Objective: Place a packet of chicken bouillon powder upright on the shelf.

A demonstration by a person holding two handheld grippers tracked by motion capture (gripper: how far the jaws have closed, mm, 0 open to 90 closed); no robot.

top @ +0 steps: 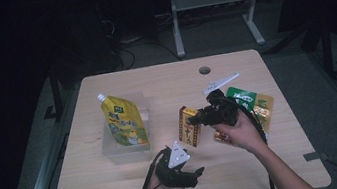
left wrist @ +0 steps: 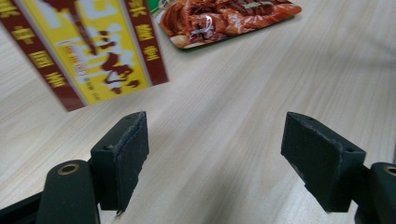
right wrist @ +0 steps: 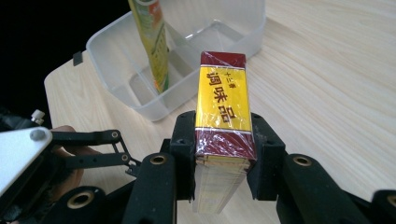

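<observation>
Seasoning box, clamped in right gripper jaws, points lengthwise toward the tub.

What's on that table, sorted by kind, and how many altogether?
Clear plastic bin: 1
Spouted yellow pouch, standing in the bin: 1
Red and yellow box, held in the right gripper: 1
Flat food packets, lying on the table: at least 1, perhaps 2 overlapping
Total: at least 4

The left hand-held gripper gapes wide and empty; the right hand-held gripper is clamped.
</observation>
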